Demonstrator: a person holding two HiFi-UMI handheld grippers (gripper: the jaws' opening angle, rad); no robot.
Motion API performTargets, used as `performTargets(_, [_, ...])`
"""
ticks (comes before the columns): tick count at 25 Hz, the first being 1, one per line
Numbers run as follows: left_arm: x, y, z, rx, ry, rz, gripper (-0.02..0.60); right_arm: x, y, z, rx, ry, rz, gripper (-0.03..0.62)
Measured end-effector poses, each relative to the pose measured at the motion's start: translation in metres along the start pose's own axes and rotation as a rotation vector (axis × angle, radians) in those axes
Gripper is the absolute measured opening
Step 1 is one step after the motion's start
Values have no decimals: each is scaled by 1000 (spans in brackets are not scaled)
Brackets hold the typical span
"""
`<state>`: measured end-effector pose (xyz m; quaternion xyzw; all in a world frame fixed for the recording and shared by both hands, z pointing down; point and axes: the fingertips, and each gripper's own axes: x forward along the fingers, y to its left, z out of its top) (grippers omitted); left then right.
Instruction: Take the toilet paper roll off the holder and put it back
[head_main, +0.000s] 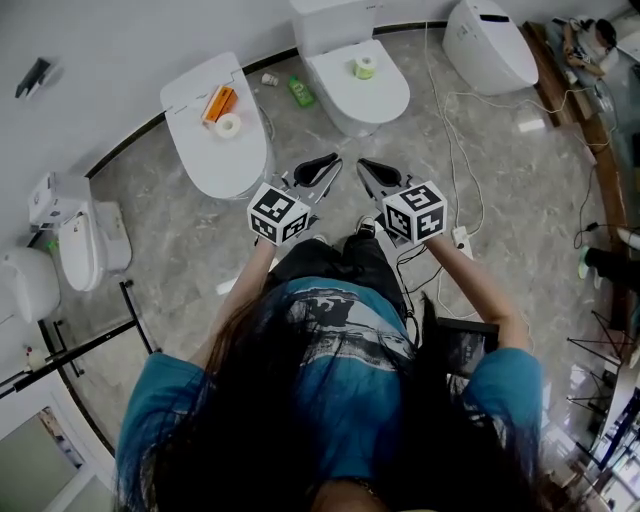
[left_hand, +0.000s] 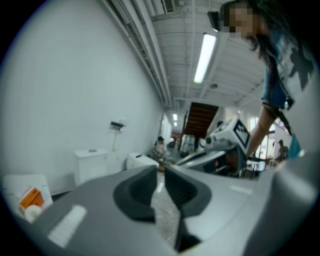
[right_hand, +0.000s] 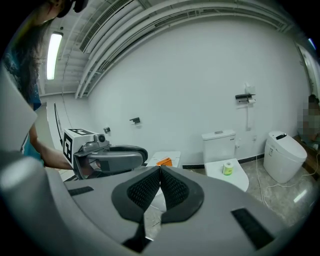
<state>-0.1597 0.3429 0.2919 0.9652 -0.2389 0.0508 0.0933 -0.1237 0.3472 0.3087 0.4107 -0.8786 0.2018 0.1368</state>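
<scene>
A white toilet paper roll (head_main: 228, 125) lies on the closed lid of the left toilet (head_main: 205, 160), beside an orange box (head_main: 219, 102). A greenish roll (head_main: 365, 67) stands on the middle toilet (head_main: 375, 100); it also shows in the right gripper view (right_hand: 228, 168). Two black holders hang on the wall: one (right_hand: 135, 120) low at the left, another (right_hand: 245, 98) above the middle toilet's tank with something white under it. My left gripper (head_main: 338, 158) and right gripper (head_main: 360, 162) hover side by side over the floor, short of the toilets. Both are shut with nothing in them.
A green bottle (head_main: 301, 92) lies on the floor between the two toilets. A smart toilet (head_main: 490, 45) stands at the right, with cables (head_main: 455, 130) trailing to a power strip (head_main: 461, 238). White fixtures (head_main: 75, 240) and a black rail (head_main: 95, 340) stand at the left.
</scene>
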Motion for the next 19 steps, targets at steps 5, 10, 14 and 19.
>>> performTargets(5, [-6, -3, -1, -1, -3, -9, 34, -4, 8, -4, 3, 8, -6, 17])
performTargets(10, [-9, -3, -5, 7, 1, -17, 34, -2, 10, -6, 0, 2, -14, 17])
performTargets(14, [-9, -1, 0, 8, -7, -8, 34, -4, 7, -1, -1, -2, -19, 17])
performTargets(19, [-13, 6, 3, 7, -2, 6, 34, -1, 14, 1, 3, 5, -5, 17])
